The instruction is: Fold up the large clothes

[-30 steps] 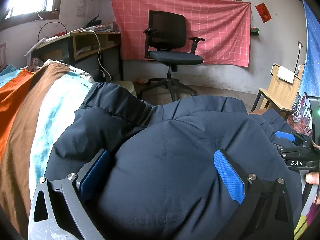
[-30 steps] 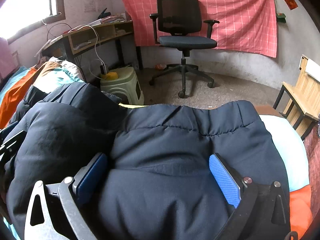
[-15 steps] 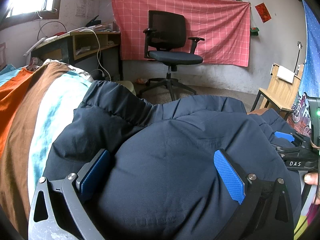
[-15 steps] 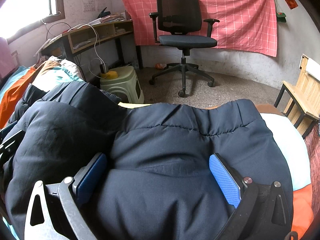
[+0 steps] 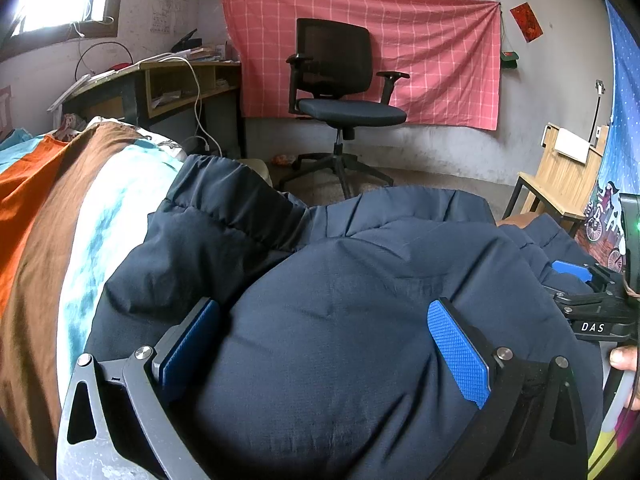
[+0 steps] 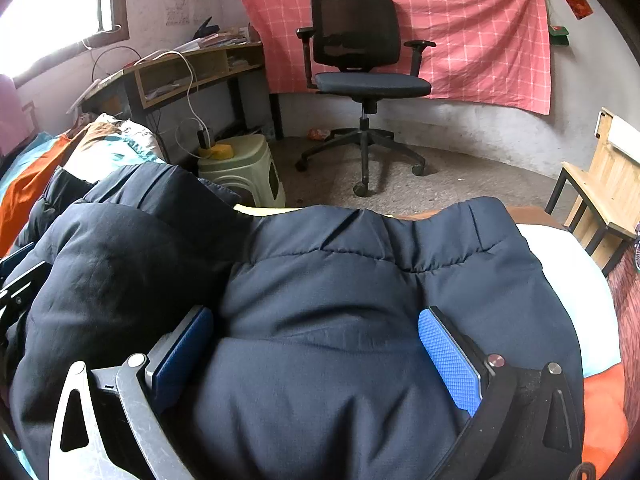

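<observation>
1. Here, a dark navy padded jacket [image 5: 360, 288] lies bunched across a bed covered by a striped blanket [image 5: 52, 216] in orange, brown, white and teal.
2. The left tool [image 5: 320, 352] has its 2 blue pads spread wide, with a puffed mound of the jacket bulging up between them; the fabric touches both pads, but the jaws are not pressed together on it.
3. The right tool [image 6: 316, 360] stands the same way: pads far apart, jacket fabric swelling in the gap, a stitched seam running across just beyond it.
4. In the left wrist view the right tool [image 5: 588, 300] shows at the right edge, resting on the jacket, with a fingertip of the person's hand [image 5: 622, 358] below it.
5. The jacket's elastic hem lies at its far edge, toward the room.
6. Beyond the bed stand a black office chair [image 6: 360, 64], a green plastic stool [image 6: 244, 168], a wooden surface [image 6: 188, 68] with a white cable hanging from it, and a red checked cloth [image 6: 460, 28] on the wall.
</observation>
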